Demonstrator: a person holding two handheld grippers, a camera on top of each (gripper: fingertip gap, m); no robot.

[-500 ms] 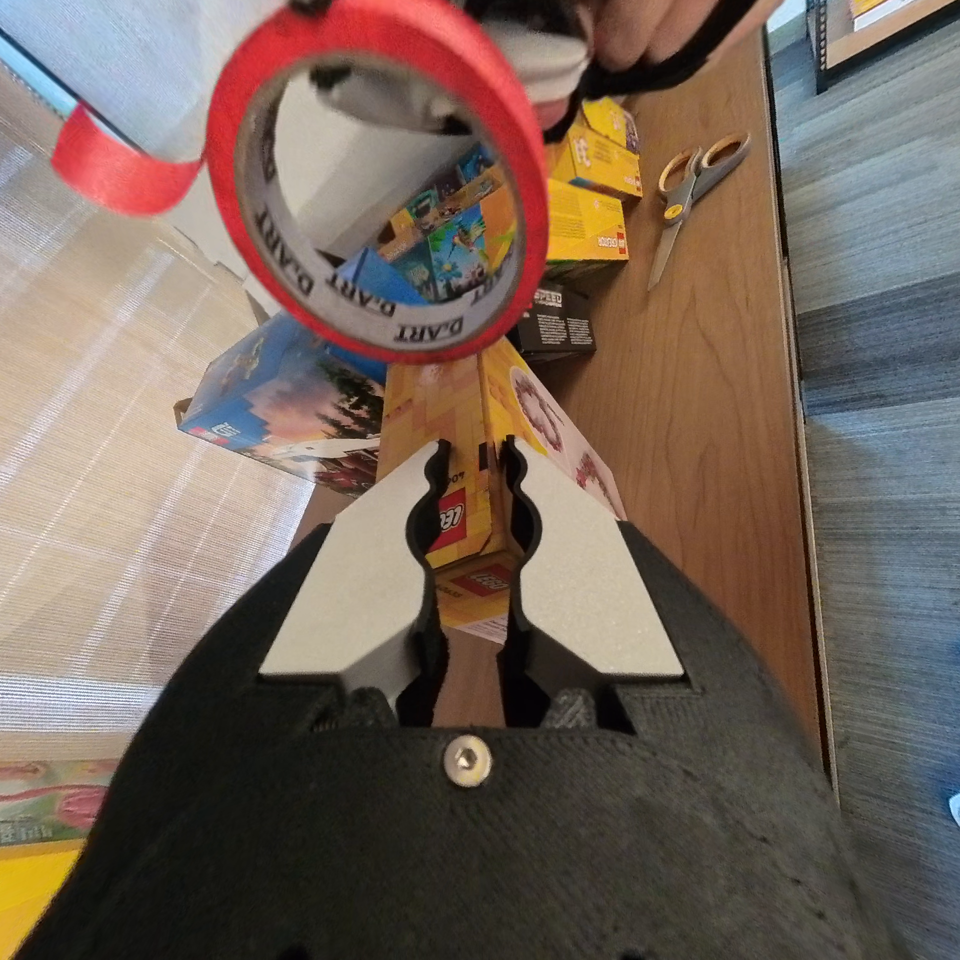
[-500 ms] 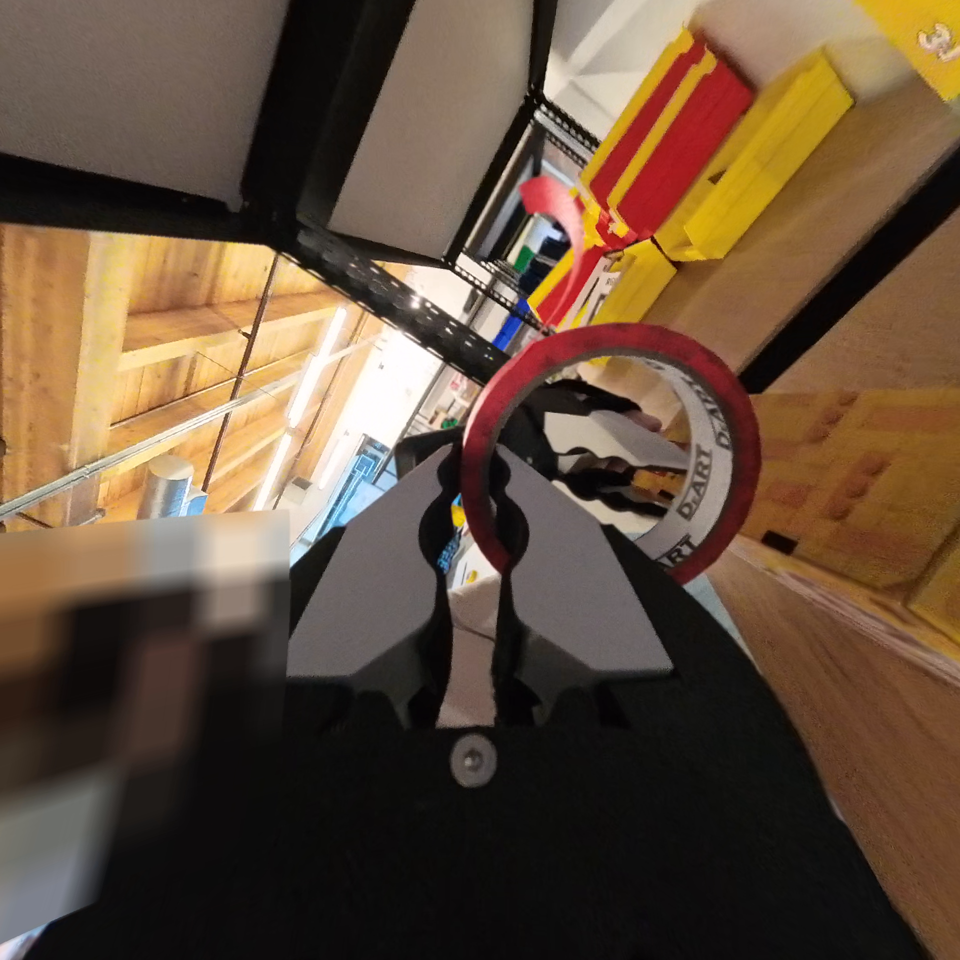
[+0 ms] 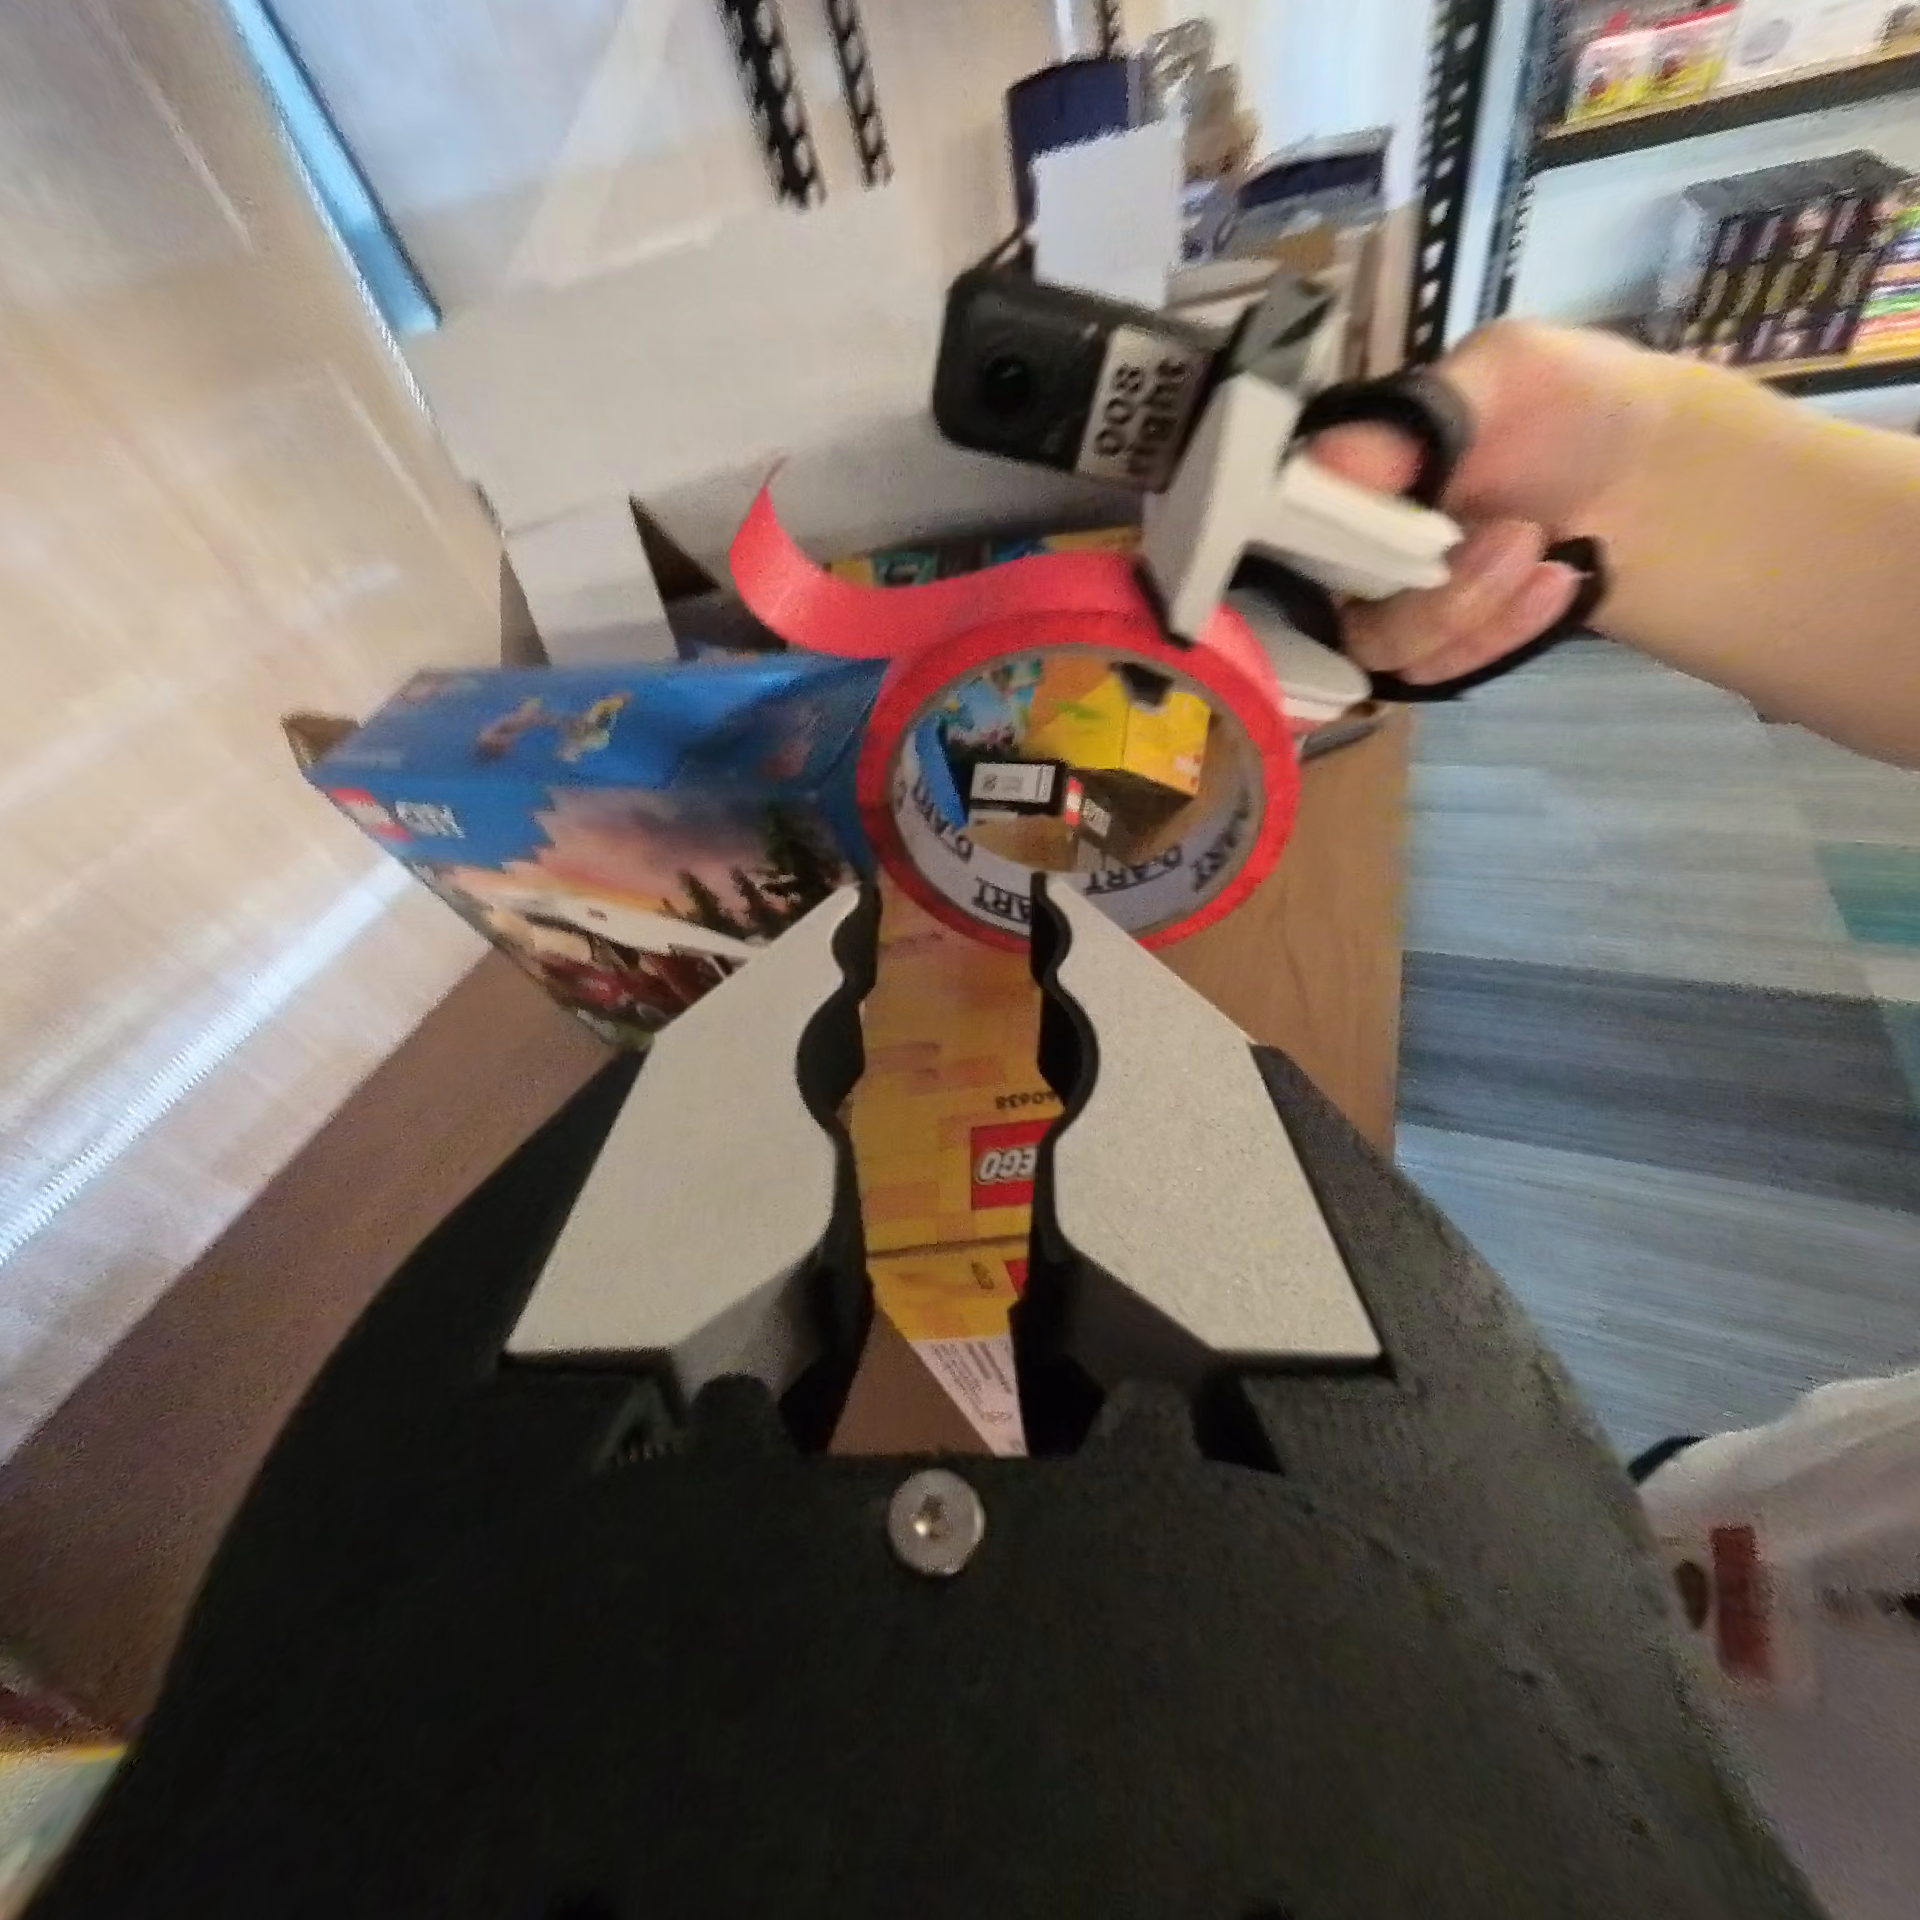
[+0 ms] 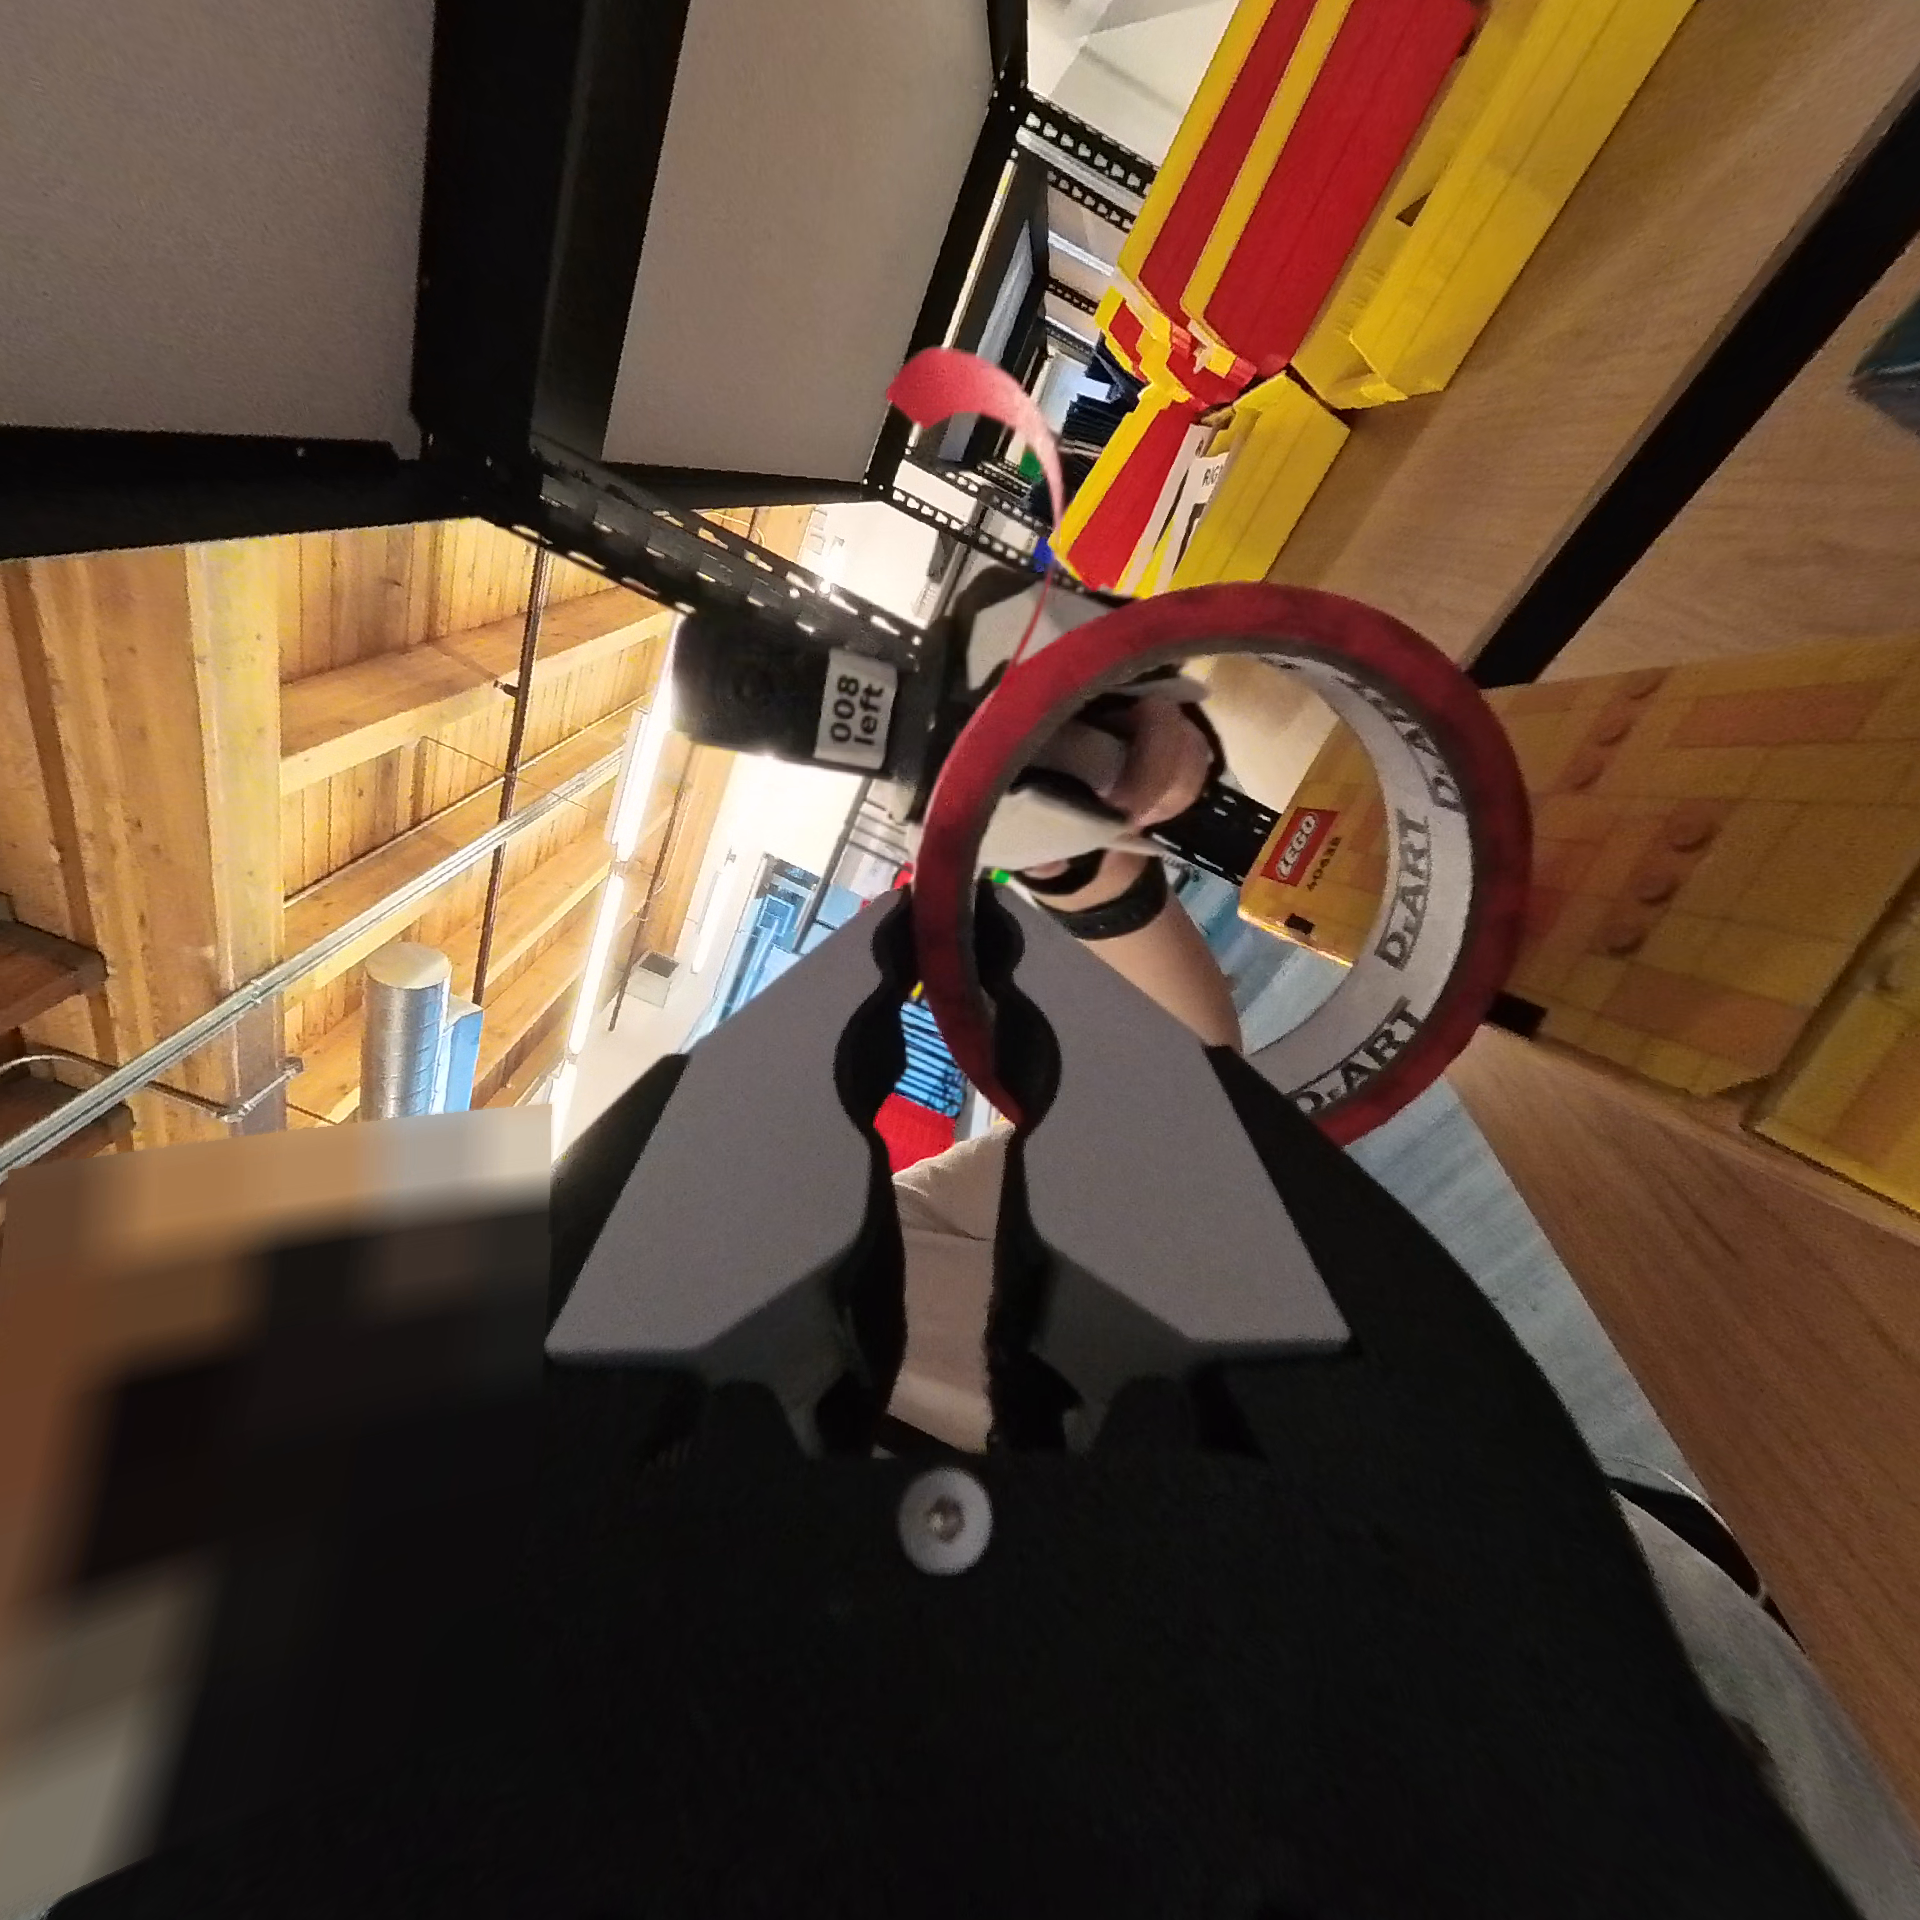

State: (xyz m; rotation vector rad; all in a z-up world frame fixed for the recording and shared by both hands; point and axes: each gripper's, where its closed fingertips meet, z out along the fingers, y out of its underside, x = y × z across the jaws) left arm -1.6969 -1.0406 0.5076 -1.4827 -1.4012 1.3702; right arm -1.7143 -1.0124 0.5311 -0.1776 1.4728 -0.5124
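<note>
Tape roll (image 4: 1226, 862) in right hand-held gripper (image 4: 951, 935)

Ahead of the left gripper (image 3: 945, 914), the red tape roll (image 3: 1081, 774) and blue box (image 3: 623, 821) block the way.

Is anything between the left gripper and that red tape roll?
Nothing visible. The red ring-shaped tape roll, held by the right gripper, hangs just beyond the open jaws of the left gripper, with only air between.

Wooden table (image 3: 1340, 997) – grey striped floor (image 3: 1662, 935), black shelving (image 3: 1455, 177), timber ceiling (image 4: 343, 727).
</note>
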